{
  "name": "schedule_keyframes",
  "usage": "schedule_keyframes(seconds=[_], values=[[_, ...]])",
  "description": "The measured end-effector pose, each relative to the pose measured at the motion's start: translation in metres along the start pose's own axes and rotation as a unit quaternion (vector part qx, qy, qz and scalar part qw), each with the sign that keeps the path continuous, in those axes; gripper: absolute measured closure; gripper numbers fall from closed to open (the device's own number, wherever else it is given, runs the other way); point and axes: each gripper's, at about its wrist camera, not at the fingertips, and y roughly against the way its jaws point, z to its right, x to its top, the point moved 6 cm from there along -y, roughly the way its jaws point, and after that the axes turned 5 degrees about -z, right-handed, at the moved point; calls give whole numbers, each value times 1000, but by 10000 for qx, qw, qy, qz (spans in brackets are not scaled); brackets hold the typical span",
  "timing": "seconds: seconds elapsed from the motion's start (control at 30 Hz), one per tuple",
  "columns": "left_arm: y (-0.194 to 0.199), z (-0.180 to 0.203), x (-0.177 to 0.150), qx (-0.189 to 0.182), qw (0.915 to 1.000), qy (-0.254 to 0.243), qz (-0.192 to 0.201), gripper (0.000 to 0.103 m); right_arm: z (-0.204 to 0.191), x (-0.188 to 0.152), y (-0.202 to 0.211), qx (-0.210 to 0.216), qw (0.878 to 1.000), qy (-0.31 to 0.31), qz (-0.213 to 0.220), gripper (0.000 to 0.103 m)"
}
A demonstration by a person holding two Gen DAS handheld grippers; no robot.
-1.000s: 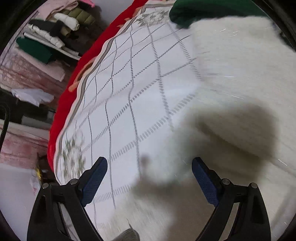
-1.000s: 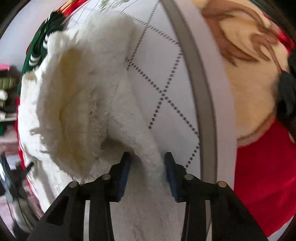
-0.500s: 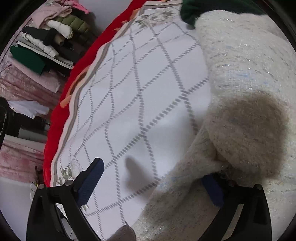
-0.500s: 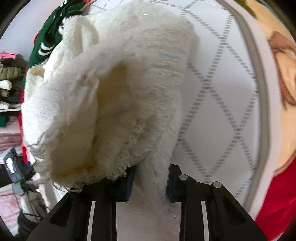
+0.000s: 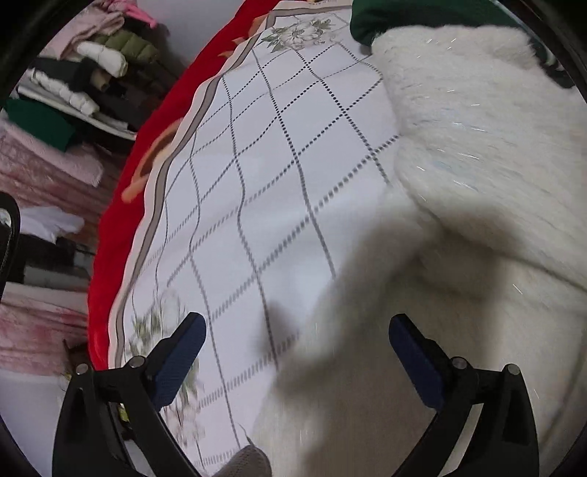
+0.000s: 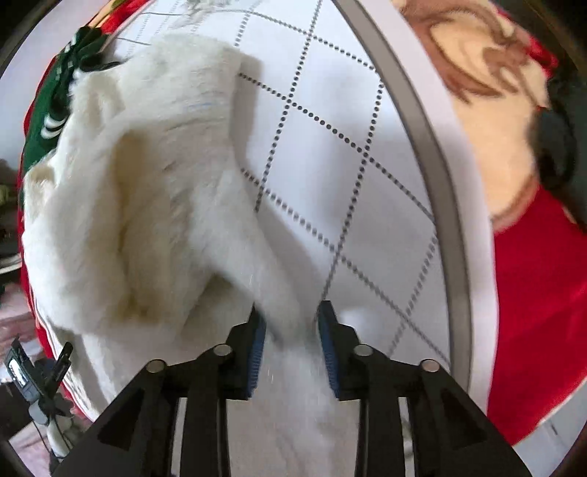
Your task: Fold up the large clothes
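A fluffy cream-white garment (image 5: 477,176) lies bunched on a white bed cover with a dotted diamond pattern (image 5: 264,183). In the left wrist view my left gripper (image 5: 297,330) is open and empty, hovering over the garment's near edge. In the right wrist view the same garment (image 6: 146,176) is heaped to the left. My right gripper (image 6: 291,323) is shut on a narrow strip of it that runs up between the blue pads (image 6: 256,345).
A green garment (image 5: 422,14) lies at the far end of the bed, also in the right wrist view (image 6: 47,110). A red blanket border (image 5: 121,235) edges the cover. Stacked folded clothes (image 5: 80,80) sit on shelves to the left.
The left gripper backed off the garment edge and stands open over it. The right gripper, still clamped on the strip, lowered the lifted heap so it spreads flatter on the bed.
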Motion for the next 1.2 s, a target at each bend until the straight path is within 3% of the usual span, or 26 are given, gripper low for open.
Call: schedule_keyframes(seconds=[0.1,0.17,0.2,0.27,0.3,0.37,0.47,0.53,0.57,0.63,0.7,0.73,0.77,0.83,0.93,1.07,1.2], values=[[17,3,-23,-148,9998,-133,20,0,2,-20,3,-296,9995,55,-77,36],[22,8,-38,-171,9994,-296,23,0,10,-40,-8,-547,9982,-9,-247,36],[23,8,-42,-161,9993,-350,16,0,14,-46,-17,-479,9981,-66,-395,38],[18,1,-53,-71,9992,-384,-69,0,21,-61,-36,-182,9972,-295,-660,80],[14,-7,-57,-32,9994,-321,-114,0,23,-64,-38,-85,9973,-377,-630,88],[5,-28,-63,-39,9997,-109,-235,0,31,-65,-33,-188,9972,-543,-476,92],[-14,-46,-70,-374,9984,137,-396,1,28,-63,-35,-26,9970,-623,-455,91],[-31,-41,-73,-860,9943,92,-618,3,41,-63,-33,5,9977,-465,-489,81],[-36,-38,-72,-953,9934,64,-640,3,46,-83,-36,48,9980,-378,-502,78],[-38,-33,-66,-1203,9918,17,-440,15,45,-94,-44,34,9982,-296,-521,75],[-36,-23,-62,-1655,9855,-71,-366,68,39,-101,-42,13,9981,-313,-532,75],[-33,-16,-62,-1785,9831,-154,-380,73,38,-99,-42,-15,9981,-306,-530,75],[-30,-13,-62,-1668,9852,-251,-304,79,34,-96,-43,-71,9982,-277,-524,75],[-25,-11,-65,-1553,9869,-395,-165,85,26,-98,-40,-175,9986,-133,-477,85],[-23,-20,-71,-1631,9862,-265,-132,90,-17,-115,-48,-281,9986,-32,-449,90],[-20,-34,-83,-1523,9878,-307,-89,99,-38,-130,-53,-201,9984,109,-511,92],[-18,-55,-106,-1381,9898,-216,-265,100,-54,-151,-55,-242,9971,303,-648,92]])
